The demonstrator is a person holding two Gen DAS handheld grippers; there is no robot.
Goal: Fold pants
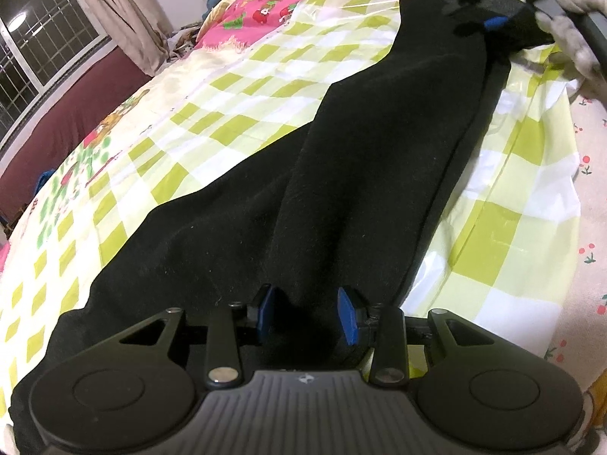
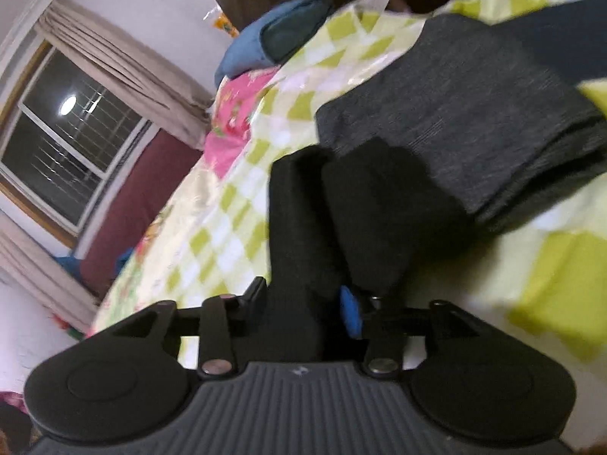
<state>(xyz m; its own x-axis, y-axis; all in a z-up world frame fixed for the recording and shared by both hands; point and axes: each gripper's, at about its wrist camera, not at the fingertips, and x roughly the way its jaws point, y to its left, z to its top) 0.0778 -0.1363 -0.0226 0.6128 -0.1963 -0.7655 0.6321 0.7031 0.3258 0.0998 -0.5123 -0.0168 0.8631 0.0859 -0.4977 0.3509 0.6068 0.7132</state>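
The black fleece pants are laid lengthwise on the checked bed cover, legs apparently doubled. One end is clamped in the left tool, the other lies between the right tool fingers; cross-folds remain.

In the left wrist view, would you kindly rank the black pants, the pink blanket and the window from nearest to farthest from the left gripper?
1. Black pants: between the left gripper's fingers.
2. Pink blanket: far up the bed, left of centre.
3. Window: on the wall beyond the bed, far left.
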